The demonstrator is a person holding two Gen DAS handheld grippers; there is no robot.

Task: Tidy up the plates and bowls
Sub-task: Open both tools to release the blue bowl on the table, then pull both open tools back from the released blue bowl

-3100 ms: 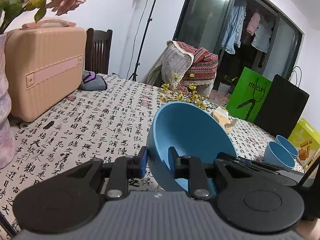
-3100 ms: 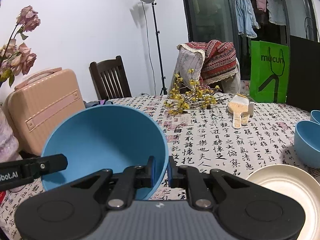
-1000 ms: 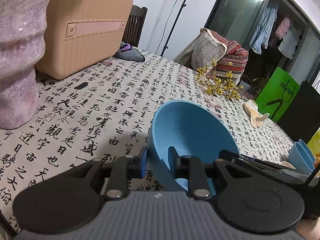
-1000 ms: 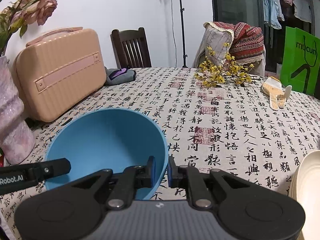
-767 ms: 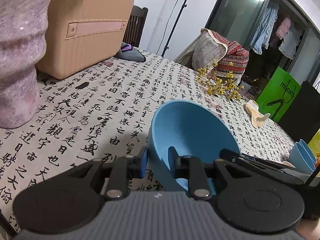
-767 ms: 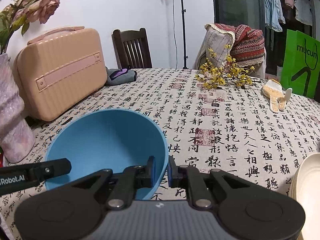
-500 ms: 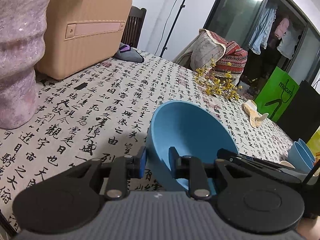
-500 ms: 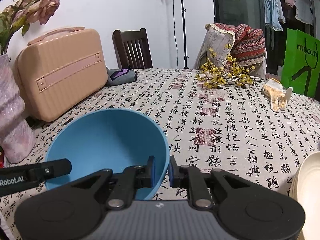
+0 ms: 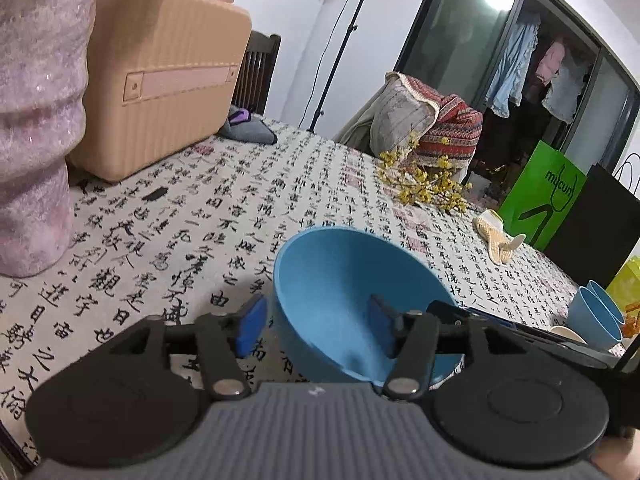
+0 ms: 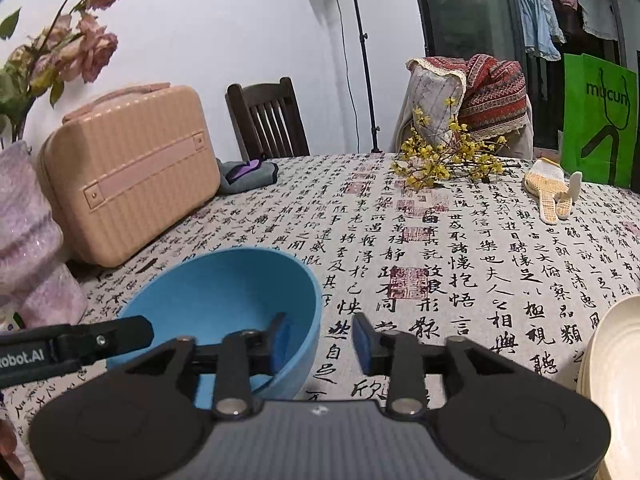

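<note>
Both sets of jaws have just been opening and stand released astride the bowl [image 9: 352, 300] rim: left gripper [image 9: 316, 326] over its left wall, right gripper [image 10: 320, 344] over its right wall, pads clear. The bowl sits upright on the counter [image 10: 440, 240], nearer than the suitcase [image 10: 132, 168]. A second ago both clenched the rim and the bowl was tilted.

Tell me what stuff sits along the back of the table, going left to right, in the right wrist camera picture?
Purple vase → pink suitcase → grey cloth → yellow flower sprigs → woven brush → green bag.
</note>
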